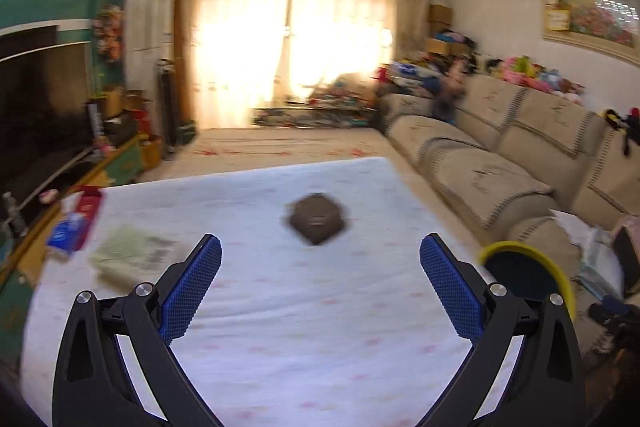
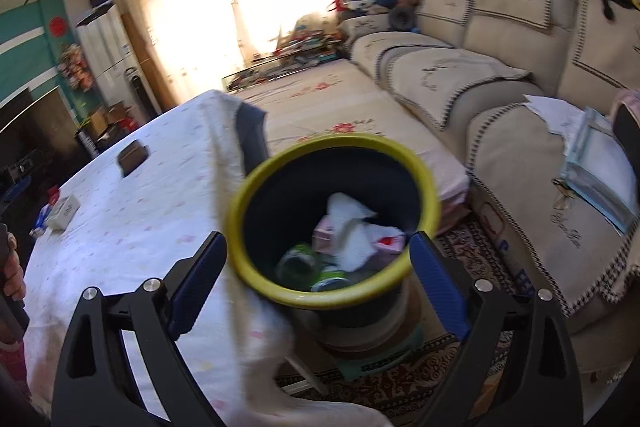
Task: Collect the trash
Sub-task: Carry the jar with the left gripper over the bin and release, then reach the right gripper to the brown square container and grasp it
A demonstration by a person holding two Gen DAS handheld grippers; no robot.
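A dark bin with a yellow rim (image 2: 334, 219) stands beside the table and holds white tissue (image 2: 352, 227), pink wrappers and a green can (image 2: 298, 261). My right gripper (image 2: 318, 247) is open and empty just above the bin's near rim. My left gripper (image 1: 320, 247) is open and empty above the white tablecloth (image 1: 280, 307). A dark brown hexagonal box (image 1: 317, 221) lies just beyond its fingertips. A greenish packet (image 1: 128, 253) and a red-and-blue tissue pack (image 1: 74, 221) lie at the table's left. The bin's rim also shows at the right of the left wrist view (image 1: 520, 255).
A beige sofa (image 2: 500, 75) with papers and a bag (image 2: 600, 163) runs along the right. A patterned rug (image 2: 400, 379) lies under the bin. A TV stand (image 1: 60, 163) is to the left. Clutter sits by the curtained window (image 1: 288, 47).
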